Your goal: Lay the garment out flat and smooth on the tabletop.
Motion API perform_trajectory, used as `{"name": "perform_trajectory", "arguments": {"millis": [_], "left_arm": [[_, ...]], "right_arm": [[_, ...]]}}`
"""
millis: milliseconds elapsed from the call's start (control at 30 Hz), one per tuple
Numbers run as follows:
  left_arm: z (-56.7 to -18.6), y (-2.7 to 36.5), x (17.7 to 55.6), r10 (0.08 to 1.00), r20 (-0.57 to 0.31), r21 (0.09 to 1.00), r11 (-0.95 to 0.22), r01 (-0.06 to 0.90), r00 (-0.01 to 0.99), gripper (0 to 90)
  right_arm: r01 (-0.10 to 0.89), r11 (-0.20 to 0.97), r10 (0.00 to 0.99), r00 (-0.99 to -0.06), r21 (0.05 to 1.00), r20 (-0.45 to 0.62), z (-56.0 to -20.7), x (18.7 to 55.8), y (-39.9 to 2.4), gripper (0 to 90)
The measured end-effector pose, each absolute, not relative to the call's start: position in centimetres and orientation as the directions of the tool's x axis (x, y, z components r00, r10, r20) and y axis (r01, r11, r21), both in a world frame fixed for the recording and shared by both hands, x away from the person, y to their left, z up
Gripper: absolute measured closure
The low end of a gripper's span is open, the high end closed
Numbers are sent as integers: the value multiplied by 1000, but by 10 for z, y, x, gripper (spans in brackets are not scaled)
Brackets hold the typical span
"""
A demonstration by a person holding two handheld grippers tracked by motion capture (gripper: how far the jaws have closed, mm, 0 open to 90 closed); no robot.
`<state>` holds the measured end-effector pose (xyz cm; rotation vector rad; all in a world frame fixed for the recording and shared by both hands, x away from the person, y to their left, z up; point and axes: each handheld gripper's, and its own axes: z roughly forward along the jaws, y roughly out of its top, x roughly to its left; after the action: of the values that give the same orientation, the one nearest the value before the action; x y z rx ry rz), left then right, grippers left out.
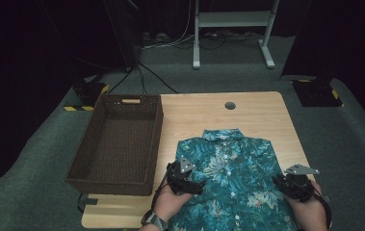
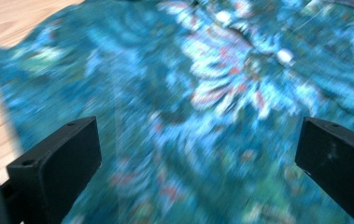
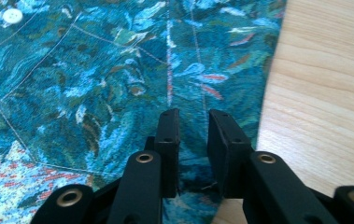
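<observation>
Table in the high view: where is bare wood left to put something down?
Free: the strip of table between the shirt collar and the far edge, around the round hole; a narrow strip right of the shirt. The basket takes the left side. Crowded: the near edge, with both hand-held grippers, left and right, over the shirt.

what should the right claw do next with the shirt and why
Probably lower the right claw and close it on the side edge of the shirt. Its jaws stand a narrow gap apart just above that edge, with nothing pinched between them, beside the bare table.
</observation>
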<state>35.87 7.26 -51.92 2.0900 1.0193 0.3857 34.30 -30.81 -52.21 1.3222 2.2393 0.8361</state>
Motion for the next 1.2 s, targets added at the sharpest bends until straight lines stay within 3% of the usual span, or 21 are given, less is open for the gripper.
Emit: {"name": "perform_trajectory", "arguments": {"millis": [333, 800, 900, 1200], "left_arm": [[-542, 68, 373, 784, 12, 697, -452, 557, 621, 10], [-543, 60, 338, 765, 13, 704, -464, 537, 644, 1], [-542, 61, 333, 752, 24, 712, -475, 517, 658, 7], [-528, 65, 347, 756, -11, 717, -450, 532, 655, 3]], "right_arm": [[609, 404, 872, -482, 683, -87, -528, 339, -302, 679], [629, 426, 861, -503, 651, -77, -525, 307, -309, 688], [637, 420, 862, -502, 646, -66, -524, 302, -310, 655], [617, 371, 877, -479, 694, -43, -513, 312, -315, 601]]}}
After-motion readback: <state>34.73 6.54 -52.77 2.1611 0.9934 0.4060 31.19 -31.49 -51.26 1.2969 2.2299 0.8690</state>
